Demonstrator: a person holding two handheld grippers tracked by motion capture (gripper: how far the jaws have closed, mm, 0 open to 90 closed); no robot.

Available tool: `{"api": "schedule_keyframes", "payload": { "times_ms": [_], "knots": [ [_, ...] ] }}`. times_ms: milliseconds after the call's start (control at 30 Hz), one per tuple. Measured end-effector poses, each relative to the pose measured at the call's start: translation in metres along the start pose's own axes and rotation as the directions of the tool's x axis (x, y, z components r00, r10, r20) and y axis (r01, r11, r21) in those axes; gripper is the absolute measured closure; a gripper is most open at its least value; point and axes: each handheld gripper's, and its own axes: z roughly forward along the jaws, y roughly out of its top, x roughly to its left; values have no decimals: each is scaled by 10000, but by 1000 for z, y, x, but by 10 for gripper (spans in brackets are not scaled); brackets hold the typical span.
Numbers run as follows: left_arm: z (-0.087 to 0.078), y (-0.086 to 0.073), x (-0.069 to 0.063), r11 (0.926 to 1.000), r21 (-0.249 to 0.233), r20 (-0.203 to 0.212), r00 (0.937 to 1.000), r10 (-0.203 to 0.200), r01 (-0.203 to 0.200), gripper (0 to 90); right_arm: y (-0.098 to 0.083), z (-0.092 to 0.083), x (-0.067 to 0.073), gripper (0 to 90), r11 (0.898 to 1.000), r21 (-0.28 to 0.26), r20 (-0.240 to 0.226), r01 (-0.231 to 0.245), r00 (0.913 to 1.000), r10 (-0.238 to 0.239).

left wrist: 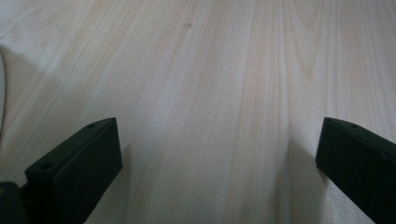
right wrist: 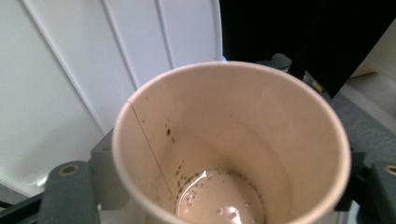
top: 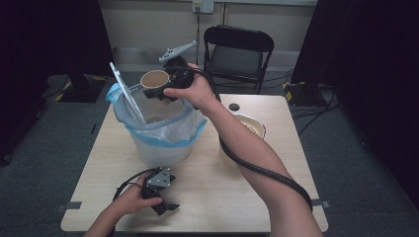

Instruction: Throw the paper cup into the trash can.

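Left side first: left gripper [top: 165, 207] rests low near the front edge of the table [top: 207, 197], toward its front-left corner, held by the left hand [top: 131, 197]. Jaws spread wide, nothing between them; the left gripper view shows both black jaws far apart over bare light wood.

Just behind it, left of table centre: white bin [top: 158, 143] lined with a clear bag that has a blue rim [top: 195, 133]. Its white lid [top: 126, 91] stands tilted up at the bin's left rim. In the right gripper view the lid is the ribbed white panel [right wrist: 93, 60] behind the cup.

Over the bin's mouth, toward its back rim: paper cup [top: 155, 79], tipped so its open mouth faces the high camera, brown inside. Right gripper [top: 165, 89] has it, gripper body immediately right of the cup, right hand [top: 190, 91] wrapped around the body, forearm running back to the table's front-right corner. In the right gripper view the cup [right wrist: 233, 140] sits between the two jaws, one jaw at each lower corner beside the cup wall, a pool of light brown liquid with dark specks at the bottom. Jaws stand wide, set around the cup; whether the pads press firmly is hard to tell, but the cup is up in the air with only them around it.

Right of the bin: a bowl [top: 254, 126] near the right edge, partly behind the forearm. A small dark round thing [top: 234, 106] near the back edge.
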Motion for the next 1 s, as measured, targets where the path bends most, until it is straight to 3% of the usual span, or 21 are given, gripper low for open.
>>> {"api": "schedule_keyframes", "payload": {
  "times_ms": [267, 433, 1000],
  "knots": [
    [0, 0, 0, 10000, -4, -8, 10000, 3, -3, 0, -5, -13, -2, 161, 9996, -25, 58, -264, 9996, 264],
    [0, 0, 0, 10000, 25, 3, 10000, -5, 5, 0, -9, -20, -1, 161, 9998, 81, 124, -196, 9997, 195],
    [0, 0, 0, 10000, -54, 5, 10000, -10, 10, 0, -49, -65, 15, 150, 9993, 287, 135, -243, 9996, 240]
  ]
}}
